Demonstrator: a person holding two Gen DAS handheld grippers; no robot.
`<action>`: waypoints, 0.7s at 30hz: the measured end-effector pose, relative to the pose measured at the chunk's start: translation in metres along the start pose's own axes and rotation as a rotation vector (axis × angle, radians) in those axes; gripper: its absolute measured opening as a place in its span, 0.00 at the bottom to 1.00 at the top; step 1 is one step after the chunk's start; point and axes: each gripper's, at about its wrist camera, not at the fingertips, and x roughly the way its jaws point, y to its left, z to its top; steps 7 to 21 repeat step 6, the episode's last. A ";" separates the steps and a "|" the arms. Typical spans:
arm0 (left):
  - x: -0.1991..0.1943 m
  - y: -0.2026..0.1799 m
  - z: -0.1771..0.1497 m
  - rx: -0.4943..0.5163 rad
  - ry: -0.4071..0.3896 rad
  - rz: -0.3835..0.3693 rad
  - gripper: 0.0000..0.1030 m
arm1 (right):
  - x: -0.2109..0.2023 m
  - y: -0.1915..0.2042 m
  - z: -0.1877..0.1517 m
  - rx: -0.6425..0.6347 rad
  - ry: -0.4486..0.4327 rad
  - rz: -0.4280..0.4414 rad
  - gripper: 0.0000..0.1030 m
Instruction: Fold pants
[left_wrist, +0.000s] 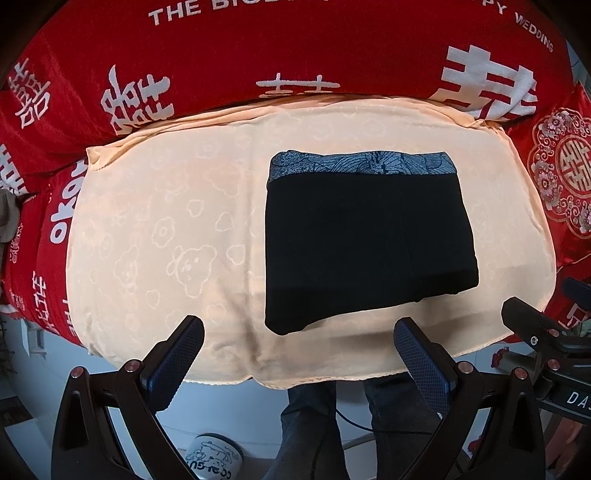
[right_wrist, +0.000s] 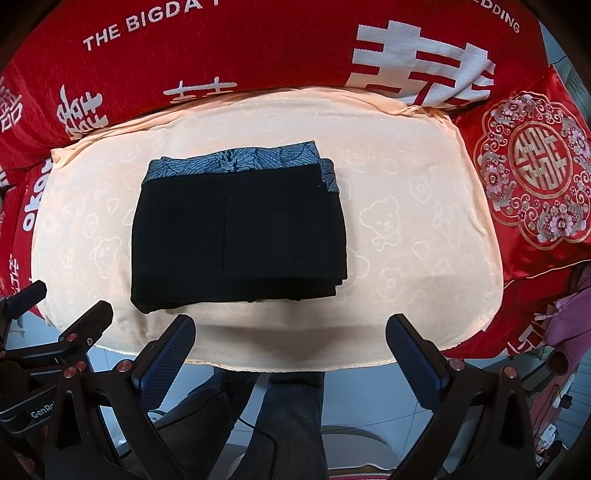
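Black folded pants (right_wrist: 236, 243) below red "THE BIGDA…", perhaps "WEDDING", blanket (right_wrist: 258, 48); both grippers' fingers (left_wrist: 421, 362) wide, empty.

1. Folded pants (right_wrist: 236, 229) sit mid-cloth, the only bulk on the peach cloth (right_wrist: 424, 229).
2. Bare cloth lies open on both flanks (wider at the pants' left in the left view).
3. Near strip between pants and cloth edge is clear.
4. Red bedding (right_wrist: 258, 48) rises behind; embroidered cushion (right_wrist: 535, 173) crowds the right end.

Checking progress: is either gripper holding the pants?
No. Both the left gripper and right gripper hang open, short of the folded pants.
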 end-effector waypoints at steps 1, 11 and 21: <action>0.000 0.000 0.000 0.000 -0.002 0.003 1.00 | 0.000 0.000 0.000 0.001 0.000 0.001 1.00; -0.004 -0.003 0.000 0.014 -0.019 -0.006 1.00 | 0.002 0.001 0.001 -0.003 0.005 -0.004 1.00; -0.004 -0.003 0.000 0.014 -0.019 -0.006 1.00 | 0.002 0.001 0.001 -0.003 0.005 -0.004 1.00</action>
